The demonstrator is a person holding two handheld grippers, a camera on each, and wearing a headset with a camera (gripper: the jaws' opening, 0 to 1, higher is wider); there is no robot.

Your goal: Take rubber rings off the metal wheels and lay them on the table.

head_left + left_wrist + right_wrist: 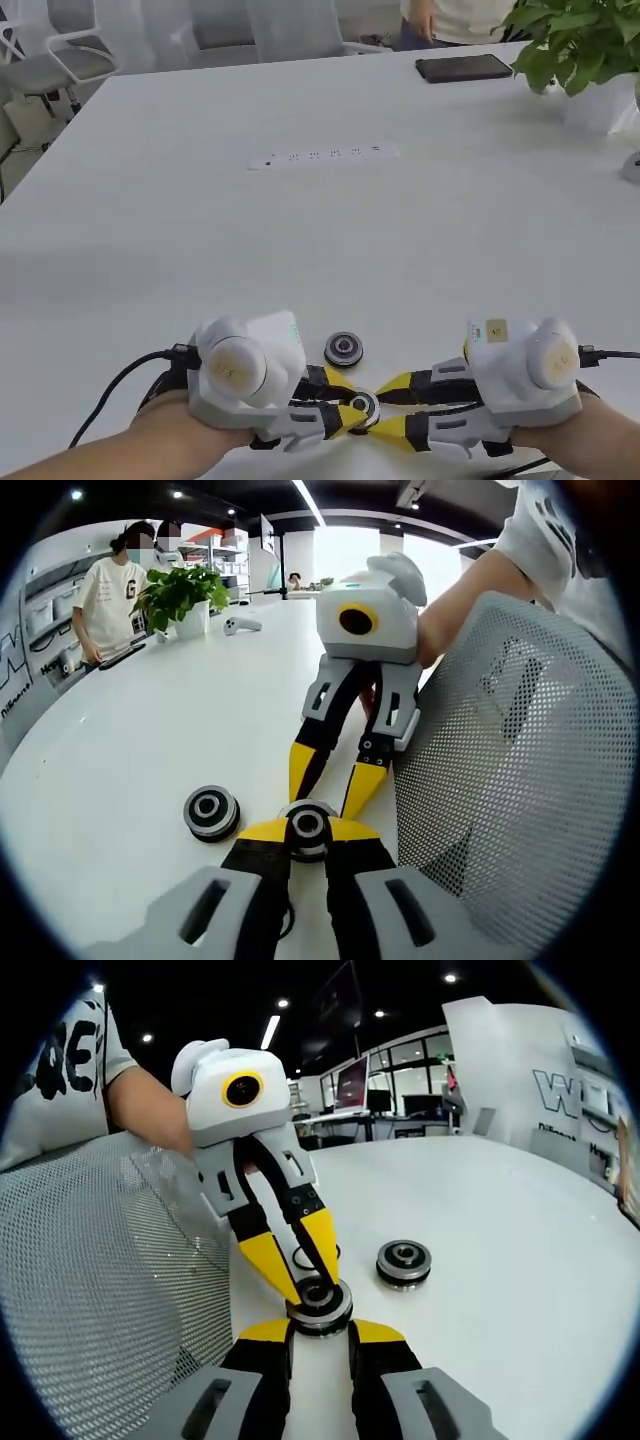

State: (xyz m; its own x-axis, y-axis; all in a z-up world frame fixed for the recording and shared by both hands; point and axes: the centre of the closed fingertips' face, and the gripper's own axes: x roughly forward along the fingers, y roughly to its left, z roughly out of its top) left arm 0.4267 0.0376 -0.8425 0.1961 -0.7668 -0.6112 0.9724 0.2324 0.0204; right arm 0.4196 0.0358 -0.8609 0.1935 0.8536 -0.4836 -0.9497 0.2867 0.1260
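A small metal wheel with a black rubber ring (362, 407) is held just above the table's near edge, between both grippers. My left gripper (348, 402) comes in from the left and my right gripper (385, 405) from the right, tips meeting. In the left gripper view my own yellow tips (307, 832) clamp the wheel (307, 823), and the right gripper (325, 800) pinches its far side. The right gripper view shows the wheel (320, 1305) between my own tips (320, 1328). A second wheel (343, 349) lies on the table. A thin loose ring (316, 1255) lies behind it.
A power strip (325, 155) lies mid-table. A black tablet (465, 67) and a potted plant (575, 40) are at the far right, with a person (455, 15) standing behind. A mesh chair back (520, 760) is close to the table's near edge.
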